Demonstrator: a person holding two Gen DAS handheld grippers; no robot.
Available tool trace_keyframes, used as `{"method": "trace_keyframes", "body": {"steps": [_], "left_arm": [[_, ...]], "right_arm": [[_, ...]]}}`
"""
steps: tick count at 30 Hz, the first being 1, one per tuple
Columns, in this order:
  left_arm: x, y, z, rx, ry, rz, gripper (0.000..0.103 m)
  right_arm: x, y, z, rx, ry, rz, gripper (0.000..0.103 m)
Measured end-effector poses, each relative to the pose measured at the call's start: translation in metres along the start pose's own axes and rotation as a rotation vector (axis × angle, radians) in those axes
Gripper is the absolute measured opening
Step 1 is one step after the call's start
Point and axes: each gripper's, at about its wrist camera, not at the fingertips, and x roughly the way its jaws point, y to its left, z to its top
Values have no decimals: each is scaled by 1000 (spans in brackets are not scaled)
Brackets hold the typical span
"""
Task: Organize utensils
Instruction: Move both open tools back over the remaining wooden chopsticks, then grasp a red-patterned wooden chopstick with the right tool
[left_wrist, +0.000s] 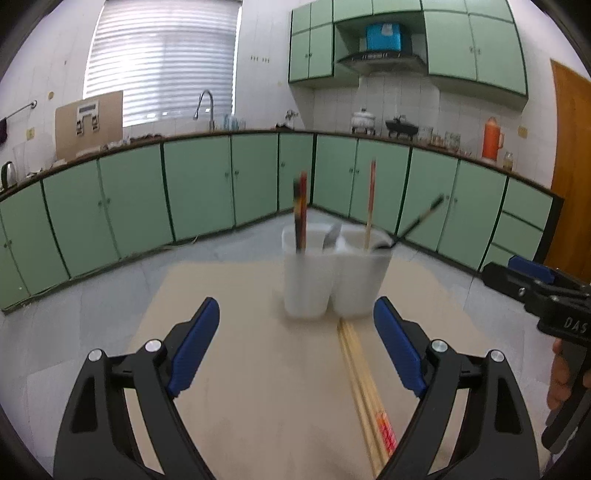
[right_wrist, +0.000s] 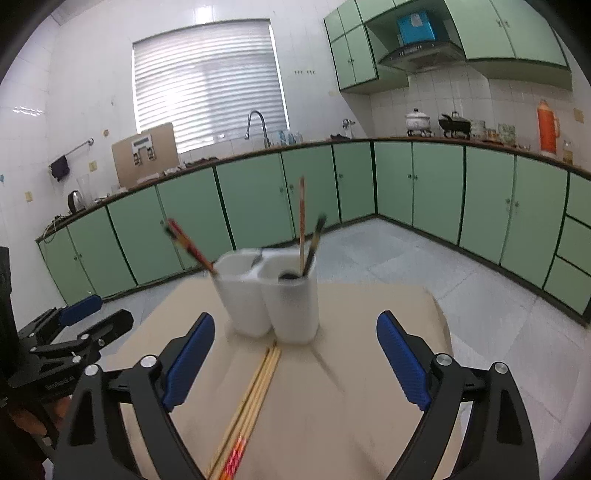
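Note:
A white two-compartment utensil holder (left_wrist: 334, 275) stands on a beige table (left_wrist: 240, 369). It also shows in the right wrist view (right_wrist: 273, 295). Dark red chopsticks (left_wrist: 300, 210) stand in its left compartment, and a light chopstick (left_wrist: 370, 205) and a black ladle (left_wrist: 417, 221) stand in the right one. Several bamboo chopsticks (left_wrist: 364, 391) lie on the table in front of the holder; they also show in the right wrist view (right_wrist: 255, 398). My left gripper (left_wrist: 295, 317) is open and empty above the table. My right gripper (right_wrist: 295, 328) is open and empty too.
The right gripper (left_wrist: 546, 295) shows at the right edge of the left wrist view. The left gripper (right_wrist: 77, 328) shows at the left of the right wrist view. Green cabinets (left_wrist: 199, 184) and a tiled floor (right_wrist: 424, 266) surround the table.

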Motion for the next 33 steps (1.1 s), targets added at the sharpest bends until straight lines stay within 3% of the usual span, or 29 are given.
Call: {"method": "trace_keyframes", "body": {"steps": [19,30,33], "left_arm": [[4,-3,-102,66,229,8,83],[1,-3,-119,53,269,20,83],[1,0,-121,46,278,24,81]], "right_arm": [[-5,19,-110,18,193,-12,86],[-6,43,-143,-31,279,-6,65],[-3,48,-149,-45,307,0,52]]}}
